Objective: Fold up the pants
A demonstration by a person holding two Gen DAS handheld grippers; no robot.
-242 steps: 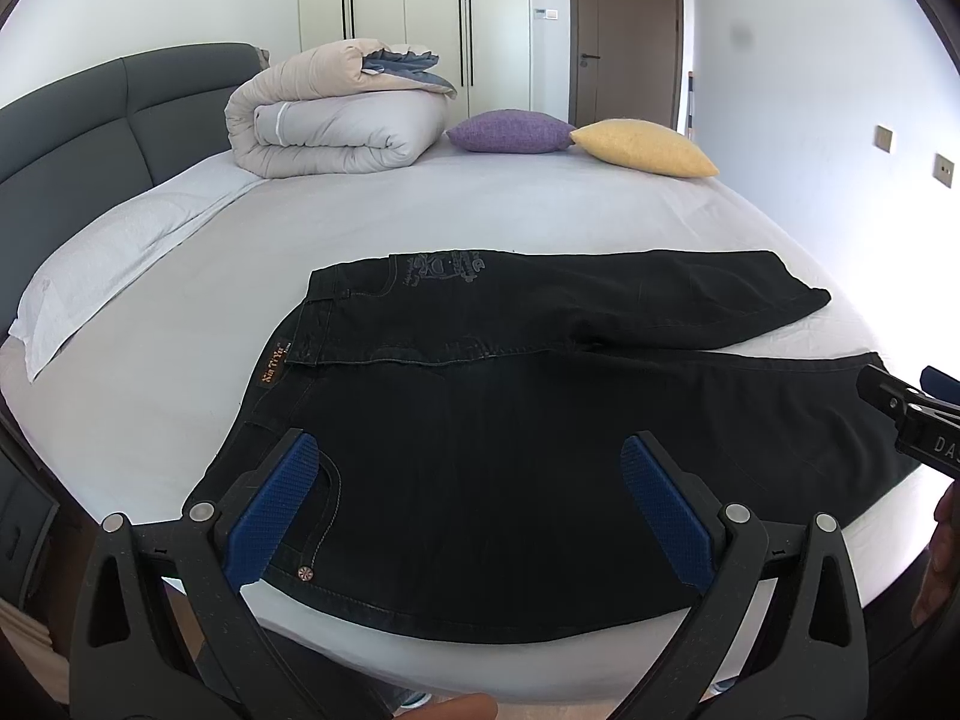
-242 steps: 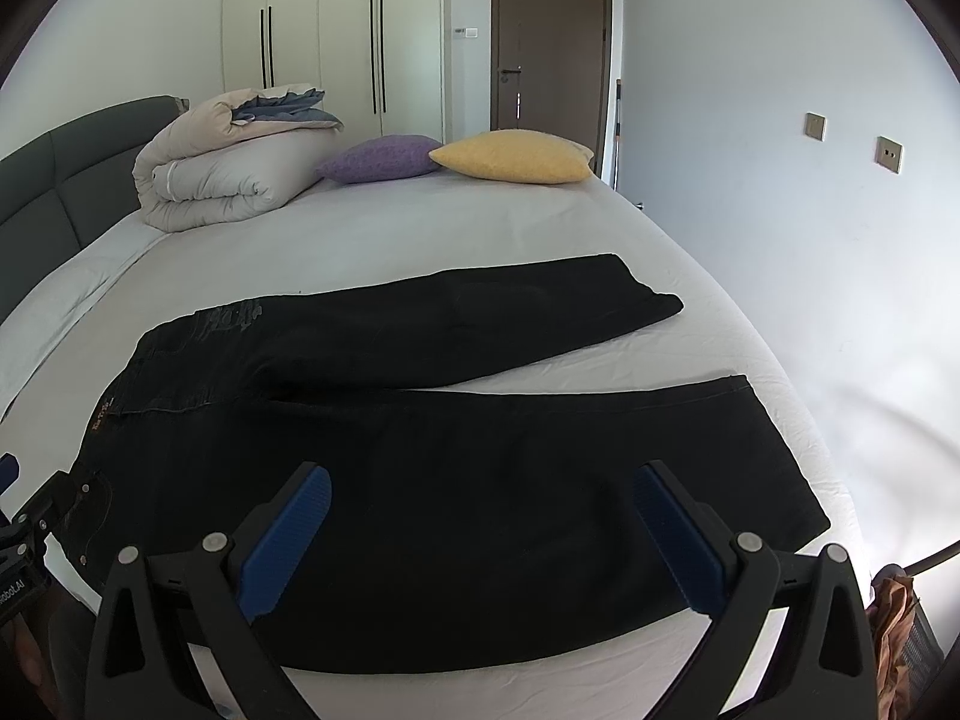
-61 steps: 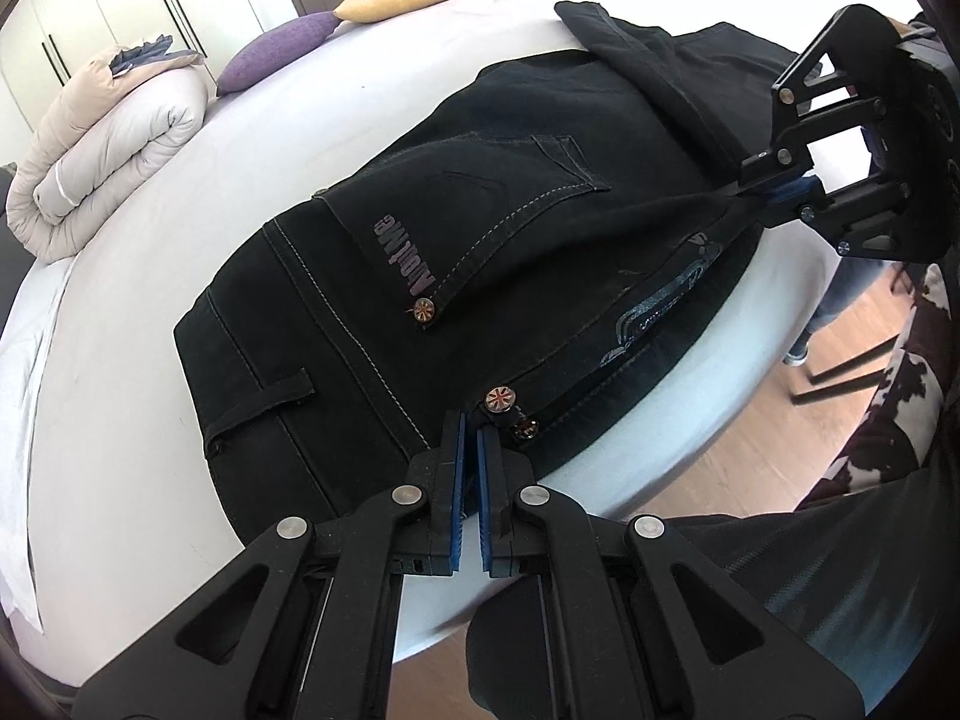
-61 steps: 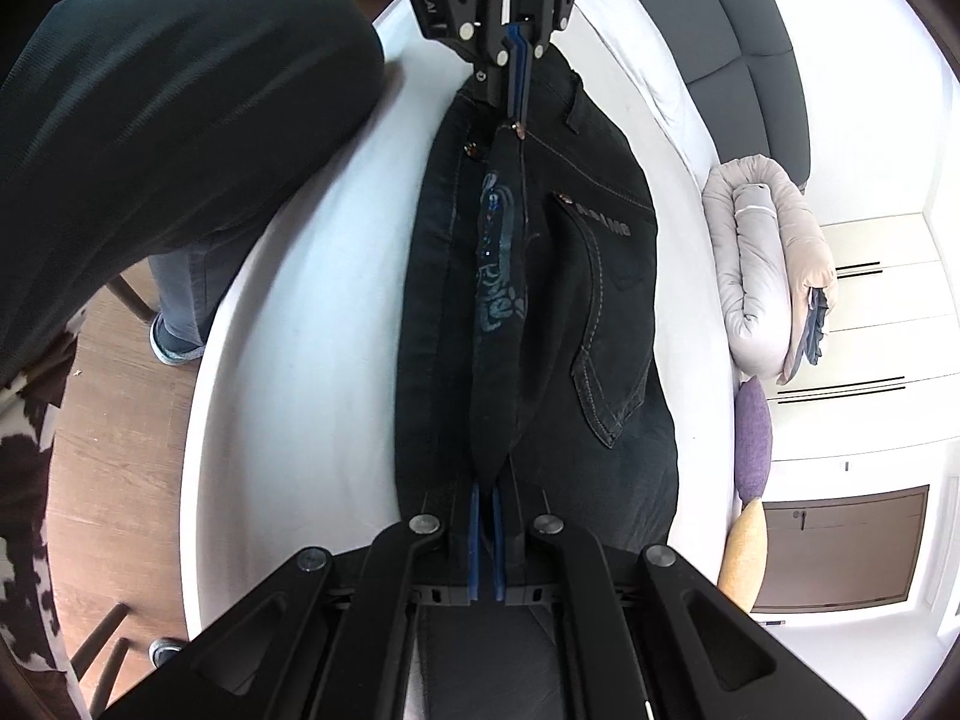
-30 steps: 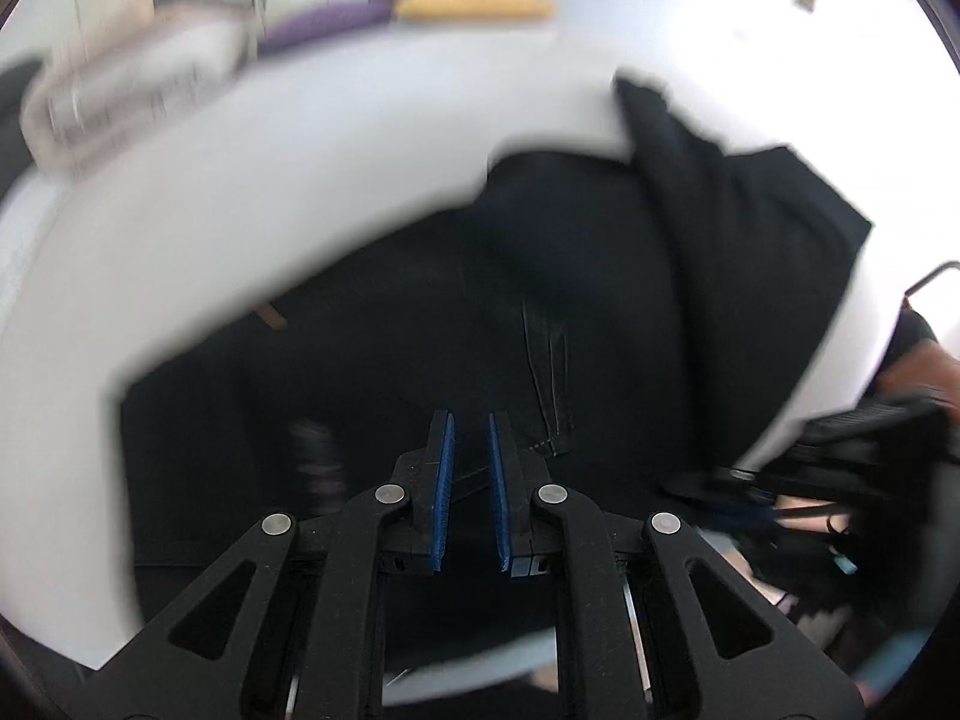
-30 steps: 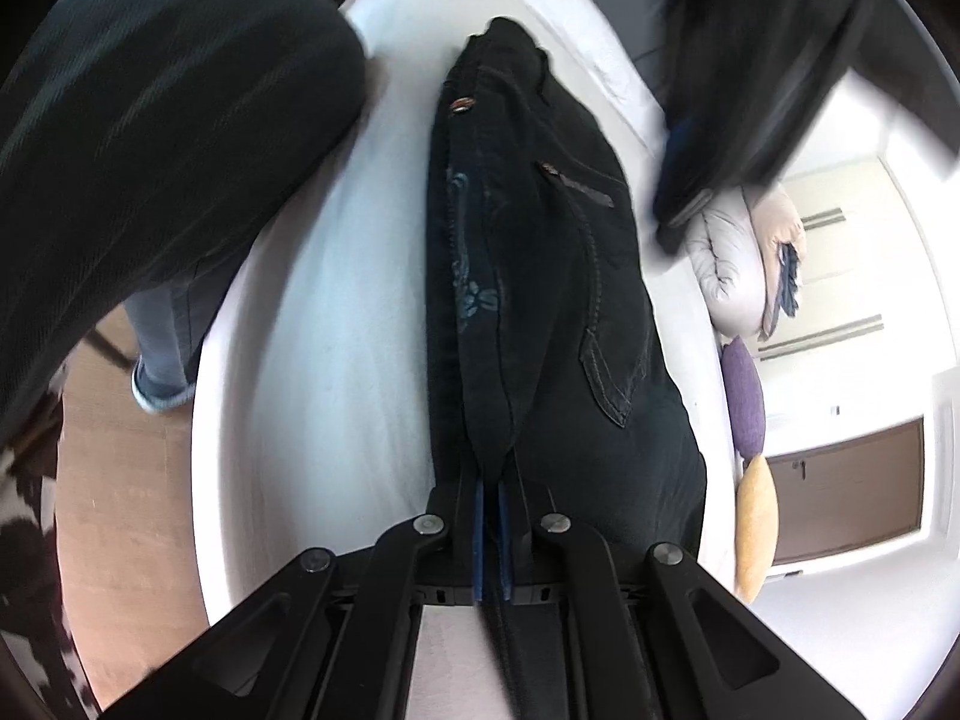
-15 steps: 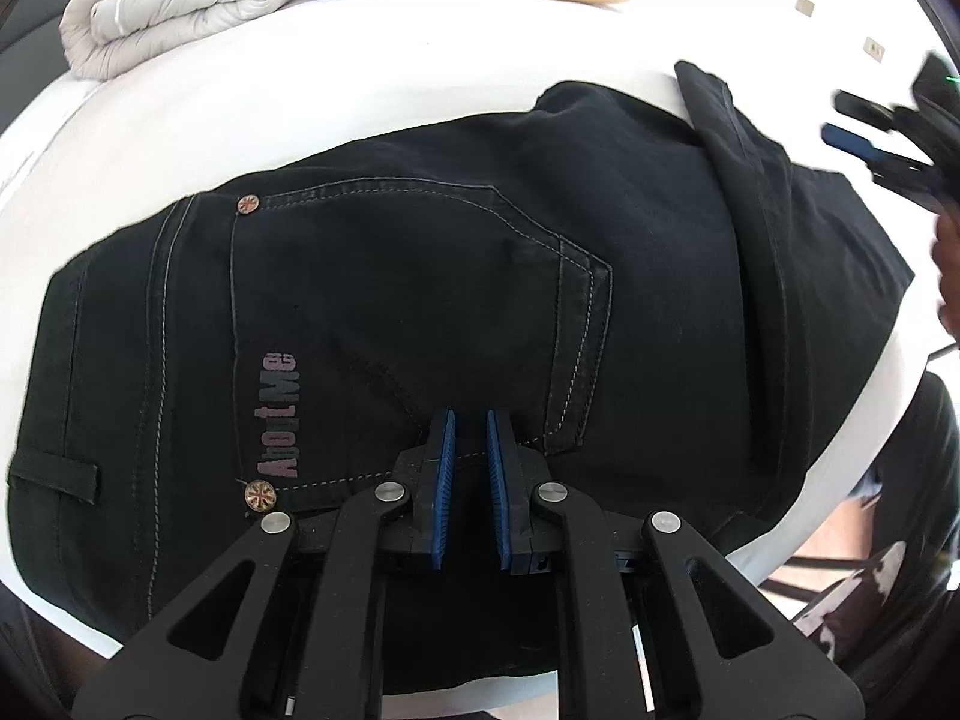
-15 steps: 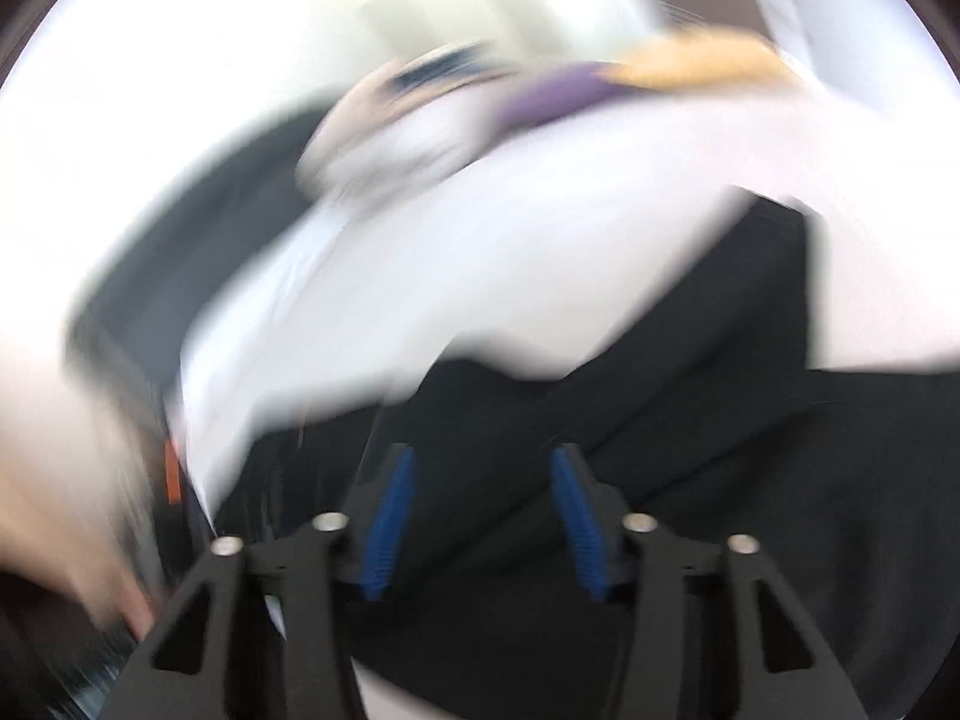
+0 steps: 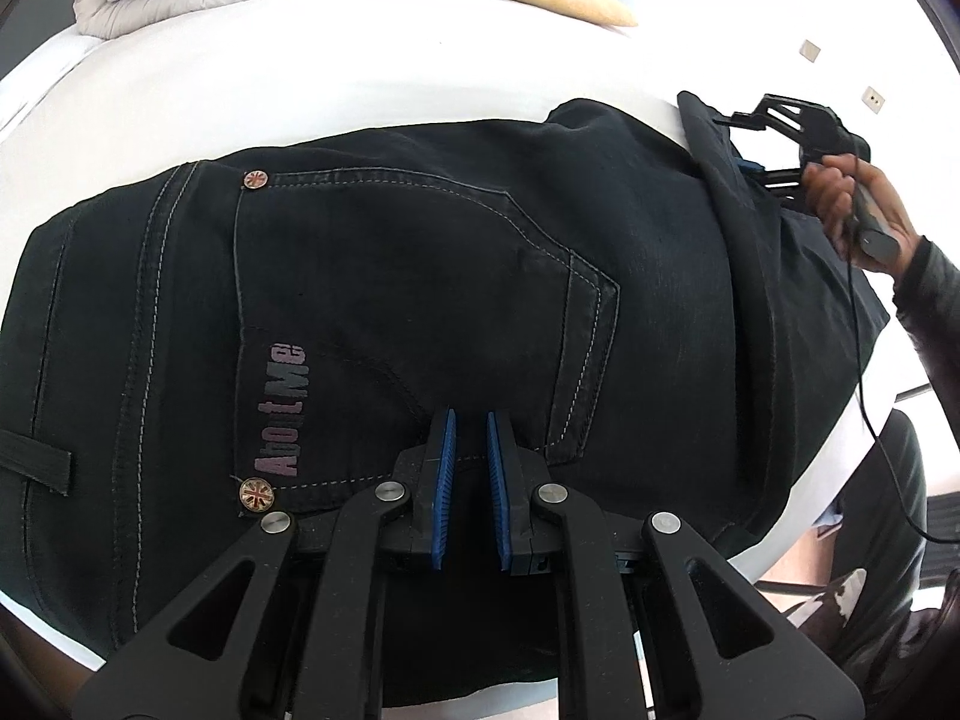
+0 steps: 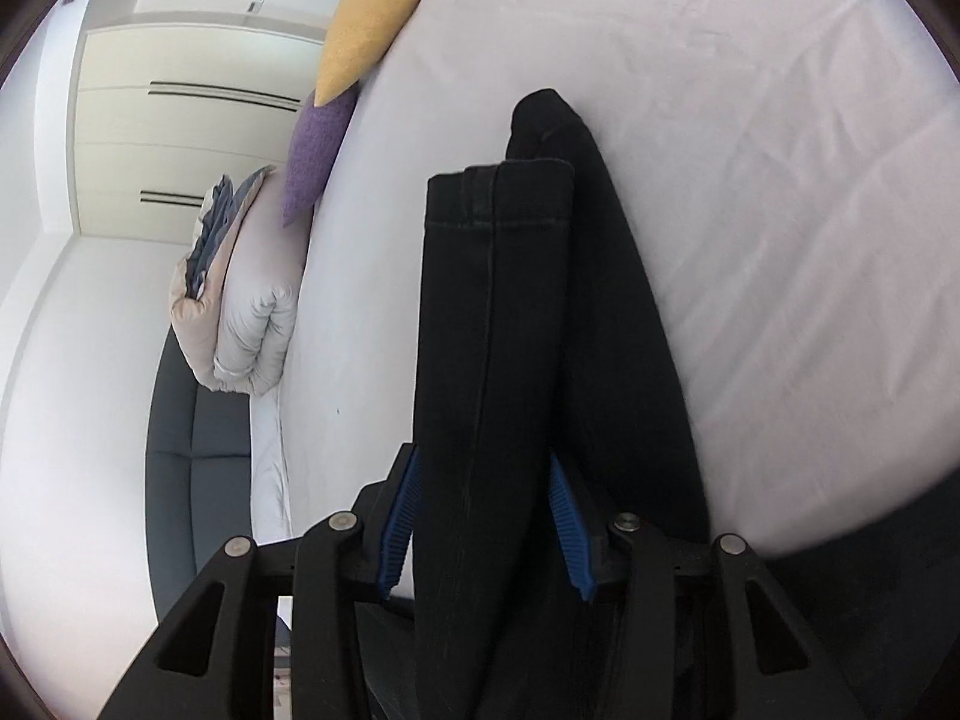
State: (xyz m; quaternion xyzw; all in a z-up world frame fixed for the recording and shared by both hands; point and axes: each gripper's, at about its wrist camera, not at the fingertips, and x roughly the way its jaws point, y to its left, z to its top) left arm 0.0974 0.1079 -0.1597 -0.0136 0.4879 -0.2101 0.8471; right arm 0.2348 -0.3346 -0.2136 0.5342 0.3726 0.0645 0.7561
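So the left gripper (image 9: 468, 468) has let go of the waistband and now hovers over the back pocket (image 9: 414, 324), jaws only narrowly apart, nothing in them. The pants (image 9: 384, 312) lie folded lengthwise on the bed (image 9: 360, 78), near its front edge. The right gripper (image 10: 483, 525) moved off to the hems, jaws wide around the stacked legs, not clamped yet. Next fold looks set up.
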